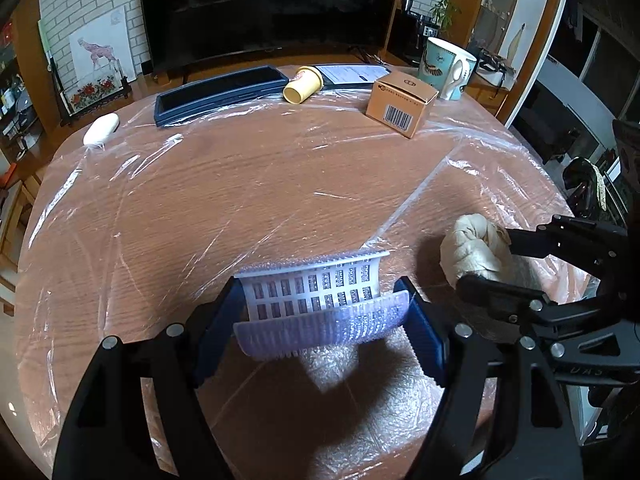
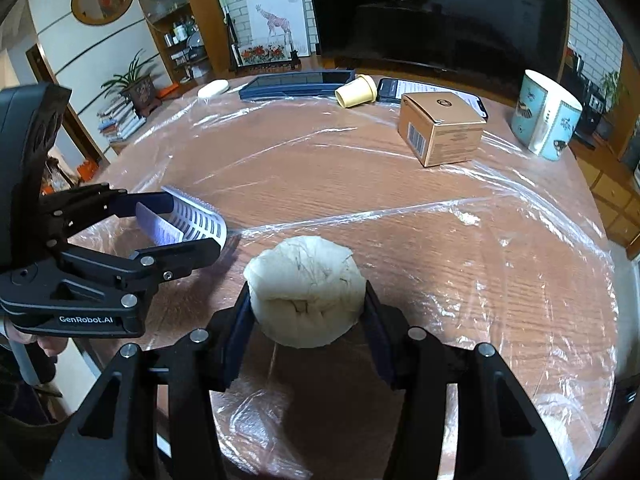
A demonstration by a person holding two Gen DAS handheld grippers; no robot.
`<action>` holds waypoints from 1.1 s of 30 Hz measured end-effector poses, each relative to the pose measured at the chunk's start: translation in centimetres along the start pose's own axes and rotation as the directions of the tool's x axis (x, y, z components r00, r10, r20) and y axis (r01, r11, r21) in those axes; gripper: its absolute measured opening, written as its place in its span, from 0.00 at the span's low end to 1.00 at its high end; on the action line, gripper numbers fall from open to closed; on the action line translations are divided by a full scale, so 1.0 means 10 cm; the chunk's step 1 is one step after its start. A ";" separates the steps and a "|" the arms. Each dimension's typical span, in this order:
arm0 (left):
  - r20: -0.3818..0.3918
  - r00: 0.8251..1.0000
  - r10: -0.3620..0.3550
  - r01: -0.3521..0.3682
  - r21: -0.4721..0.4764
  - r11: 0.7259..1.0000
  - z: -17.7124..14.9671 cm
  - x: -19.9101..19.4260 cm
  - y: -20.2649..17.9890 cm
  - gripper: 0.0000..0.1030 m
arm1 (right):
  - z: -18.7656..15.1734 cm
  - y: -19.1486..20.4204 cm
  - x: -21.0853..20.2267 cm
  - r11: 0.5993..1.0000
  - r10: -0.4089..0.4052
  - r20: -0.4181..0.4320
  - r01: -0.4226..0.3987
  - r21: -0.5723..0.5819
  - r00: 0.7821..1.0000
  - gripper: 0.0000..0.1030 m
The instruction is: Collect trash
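Observation:
My left gripper [image 1: 320,312] is shut on a folded piece of white bubble-wrap packaging with a printed grid [image 1: 320,296], bent into a curve between the blue pads and held just above the table. In the right wrist view the same packaging [image 2: 192,222] sits in the left gripper [image 2: 184,224] at the left. My right gripper [image 2: 306,312] is shut on a crumpled cream paper wad [image 2: 306,288], its pads pressing both sides. The paper wad [image 1: 472,252] also shows in the left wrist view at the right, inside the right gripper [image 1: 492,258].
The round wooden table [image 1: 240,184] is covered with clear plastic film. At the far side lie a dark blue tray [image 1: 216,94], a yellow cup on its side [image 1: 302,86], a phone [image 2: 432,92], a brown cardboard box [image 1: 402,104], a patterned mug [image 1: 450,68] and a white oval object [image 1: 101,128].

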State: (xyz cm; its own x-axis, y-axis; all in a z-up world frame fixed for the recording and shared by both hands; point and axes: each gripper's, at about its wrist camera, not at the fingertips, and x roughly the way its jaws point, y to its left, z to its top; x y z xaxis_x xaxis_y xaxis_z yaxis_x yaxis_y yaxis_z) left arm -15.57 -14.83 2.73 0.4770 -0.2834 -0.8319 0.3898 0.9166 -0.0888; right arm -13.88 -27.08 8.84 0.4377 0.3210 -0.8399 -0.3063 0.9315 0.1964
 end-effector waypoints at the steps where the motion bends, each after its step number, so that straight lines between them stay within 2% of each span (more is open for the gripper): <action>1: 0.003 1.000 -0.001 0.001 -0.002 1.000 -0.01 -0.02 0.00 0.75 | -0.01 -0.01 -0.02 1.000 0.007 0.002 -0.007 0.007 1.000 0.49; 13: 0.021 1.000 -0.007 0.007 -0.008 1.000 -0.13 -0.20 -0.10 0.75 | -0.11 -0.05 -0.17 0.996 0.064 0.013 -0.064 0.067 0.998 0.49; 33: 0.049 0.999 -0.020 0.019 0.009 1.000 -0.43 -0.59 -0.33 0.75 | -0.35 0.02 -0.50 0.995 0.085 0.042 -0.087 0.043 0.995 0.49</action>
State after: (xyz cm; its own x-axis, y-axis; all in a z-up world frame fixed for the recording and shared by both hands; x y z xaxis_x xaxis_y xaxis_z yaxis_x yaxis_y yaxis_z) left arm -23.06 -15.02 5.53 0.5073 -0.3149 -0.8022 0.4063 0.9083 -0.0996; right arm -19.10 -29.14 11.28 0.4450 0.4063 -0.7981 -0.3066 0.9064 0.2905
